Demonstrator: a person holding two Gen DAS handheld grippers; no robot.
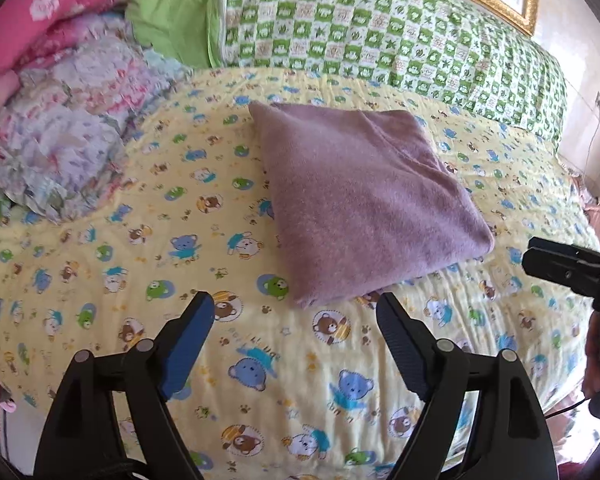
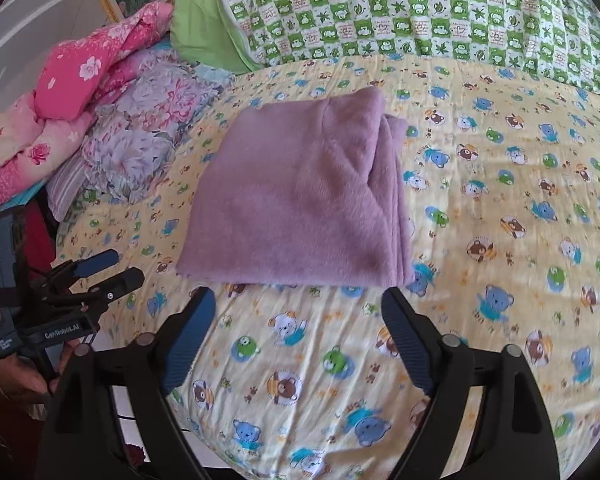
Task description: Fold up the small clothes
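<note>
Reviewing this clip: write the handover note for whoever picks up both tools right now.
Left tool: open, holding nothing, above the bear-print sheet short of the cloth.
Right tool: open, holding nothing, also just short of the cloth.
Purple garment: lies folded into a compact rectangle on the sheet, layered edges on its right side in the right wrist view, touched by neither tool.
Done: this piece looks folded and released.
Left: possibly tidy the layered edge; I see no other small garment laid out. The bedding stack at the left looks unrelated.
</note>
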